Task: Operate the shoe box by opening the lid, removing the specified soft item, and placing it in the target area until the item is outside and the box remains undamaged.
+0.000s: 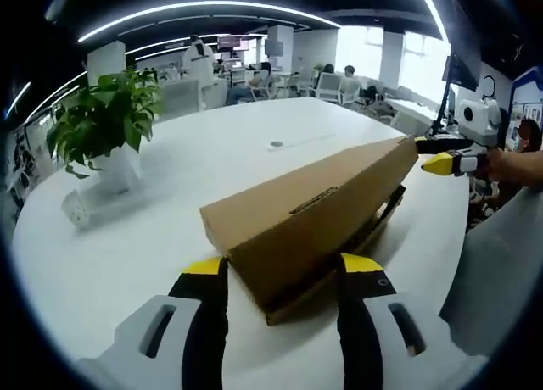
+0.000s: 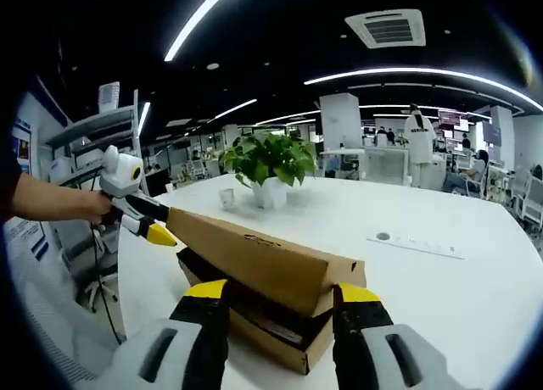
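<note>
Tools both spread, flanking shoe box; lid seemingly raised.

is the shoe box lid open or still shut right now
Partly open. The lid is lifted off the shoe box, leaving a dark gap along the front; the right gripper view shows the gap clearly. Contents cannot be told.

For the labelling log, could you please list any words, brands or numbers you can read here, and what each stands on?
None can be read.
Shoe box: plain brown cardboard, no print visible.
Poster at the room's edge: marks too blurred to read.
Hanging screens in the background: too small to read.
</note>
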